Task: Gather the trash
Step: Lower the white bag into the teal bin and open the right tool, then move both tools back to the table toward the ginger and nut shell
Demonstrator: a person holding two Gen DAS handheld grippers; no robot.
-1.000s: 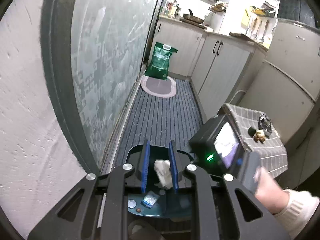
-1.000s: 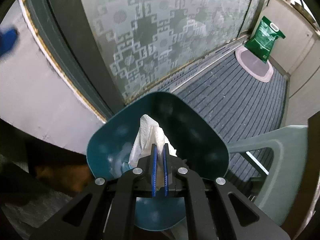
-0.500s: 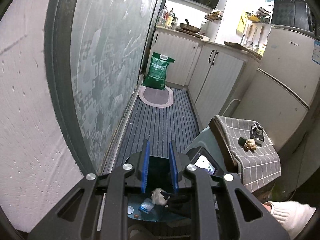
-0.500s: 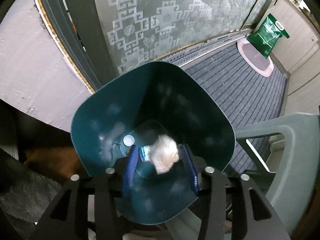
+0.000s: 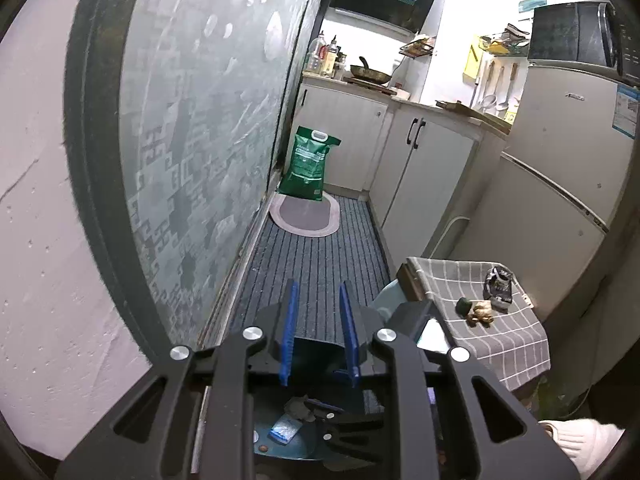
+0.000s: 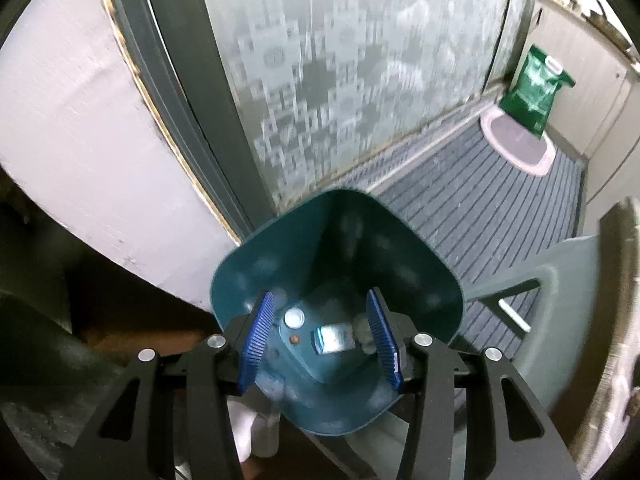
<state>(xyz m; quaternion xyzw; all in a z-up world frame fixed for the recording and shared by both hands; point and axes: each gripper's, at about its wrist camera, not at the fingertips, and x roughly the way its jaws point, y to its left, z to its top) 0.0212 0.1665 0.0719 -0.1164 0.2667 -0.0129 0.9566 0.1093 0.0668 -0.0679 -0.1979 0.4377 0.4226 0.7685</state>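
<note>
A teal trash bin [image 6: 420,276] stands on the floor under both grippers. On its bottom lie a white crumpled tissue [image 6: 362,330], a small blue-and-white packet [image 6: 332,338] and a white cap [image 6: 294,318]. My right gripper [image 6: 320,340] is open and empty, its fingers spread over the bin's mouth. My left gripper [image 5: 318,336] is open and empty, held above the bin [image 5: 280,446], where the packet [image 5: 285,433] shows. More trash, a dark wrapper [image 5: 498,288] and brown scraps [image 5: 480,312], lies on a checked cloth [image 5: 500,340].
A frosted patterned glass door [image 5: 192,160] and a wall run along the left. A striped floor mat [image 5: 320,256] leads to a green bag [image 5: 310,164] and kitchen cabinets [image 5: 424,172]. A fridge [image 5: 560,184] stands at the right. A grey plastic chair [image 6: 560,280] is beside the bin.
My right gripper opened and let go of the white tissue, which dropped to the bin's bottom. My left gripper rose and tilted up towards the kitchen.
</note>
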